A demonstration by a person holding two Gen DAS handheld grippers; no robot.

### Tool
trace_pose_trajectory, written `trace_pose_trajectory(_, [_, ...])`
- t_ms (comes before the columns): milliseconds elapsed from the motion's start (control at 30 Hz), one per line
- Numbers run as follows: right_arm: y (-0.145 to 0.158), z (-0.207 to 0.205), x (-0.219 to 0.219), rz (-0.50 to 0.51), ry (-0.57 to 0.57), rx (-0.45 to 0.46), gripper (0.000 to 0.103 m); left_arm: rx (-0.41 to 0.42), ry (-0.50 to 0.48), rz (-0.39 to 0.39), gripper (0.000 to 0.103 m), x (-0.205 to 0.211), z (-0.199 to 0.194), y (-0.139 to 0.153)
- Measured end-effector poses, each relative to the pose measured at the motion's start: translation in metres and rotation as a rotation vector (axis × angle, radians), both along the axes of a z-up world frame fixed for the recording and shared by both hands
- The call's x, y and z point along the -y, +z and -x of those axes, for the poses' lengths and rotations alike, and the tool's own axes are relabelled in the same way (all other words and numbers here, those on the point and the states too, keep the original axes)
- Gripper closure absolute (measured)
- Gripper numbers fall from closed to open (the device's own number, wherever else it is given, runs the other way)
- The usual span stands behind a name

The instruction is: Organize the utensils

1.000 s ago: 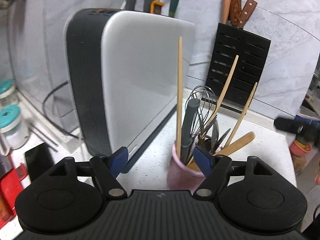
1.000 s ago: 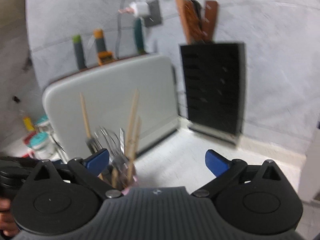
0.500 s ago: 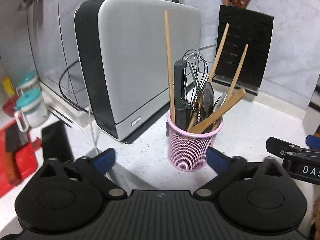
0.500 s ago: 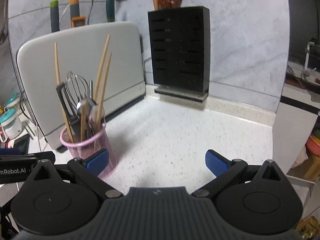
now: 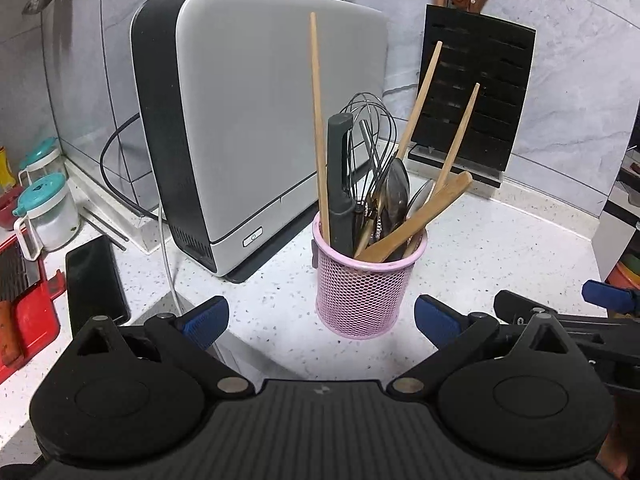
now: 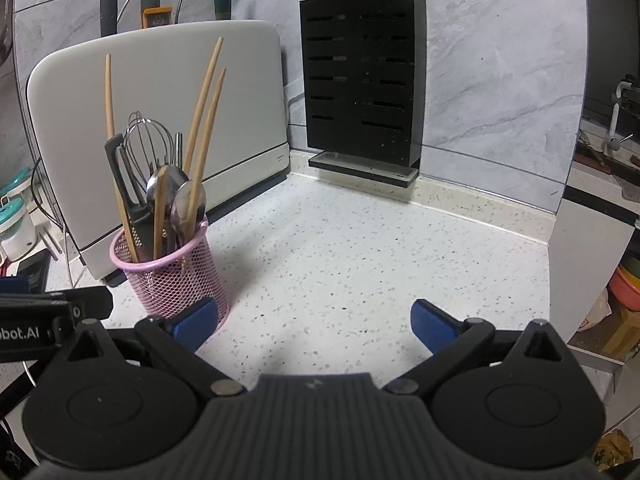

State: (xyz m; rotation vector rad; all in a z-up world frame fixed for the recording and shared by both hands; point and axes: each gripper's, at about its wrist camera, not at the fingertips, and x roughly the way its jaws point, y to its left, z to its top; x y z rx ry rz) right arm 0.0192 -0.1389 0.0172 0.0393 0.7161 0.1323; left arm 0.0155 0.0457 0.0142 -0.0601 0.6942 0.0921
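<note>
A pink mesh cup [image 5: 365, 295] stands on the speckled white counter [image 6: 360, 248], packed with wooden chopsticks [image 5: 318, 120], a wire whisk [image 5: 370, 128], a dark-handled tool [image 5: 340, 176], metal spoons [image 5: 394, 192] and a wooden spatula [image 5: 424, 216]. My left gripper [image 5: 322, 316] is open just in front of the cup, one blue pad on each side, touching nothing. In the right wrist view the same cup [image 6: 176, 276] sits at the left, beside the left pad of my right gripper [image 6: 314, 320], which is open over bare counter.
A grey-and-black appliance [image 5: 256, 128] stands right behind the cup. A black knife block [image 6: 362, 80] with wooden-handled knives is at the back wall. A phone [image 5: 94, 276], lidded jars [image 5: 44, 208] and a red tray [image 5: 32, 308] lie to the left. The counter's edge drops off at the right [image 6: 556, 264].
Both grippers came down and drew back from the cup, so the whole cup now shows. The left jaws widened. In the last half second little has moved.
</note>
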Motion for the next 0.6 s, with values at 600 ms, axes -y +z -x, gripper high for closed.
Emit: trace_pose_trajectory(600, [-0.0027,-0.0007,-0.0017,0.018,0.008,-0.010,0.003,-0.005,-0.003,0.002,0.000,0.0008,-0.0013,-0.0008])
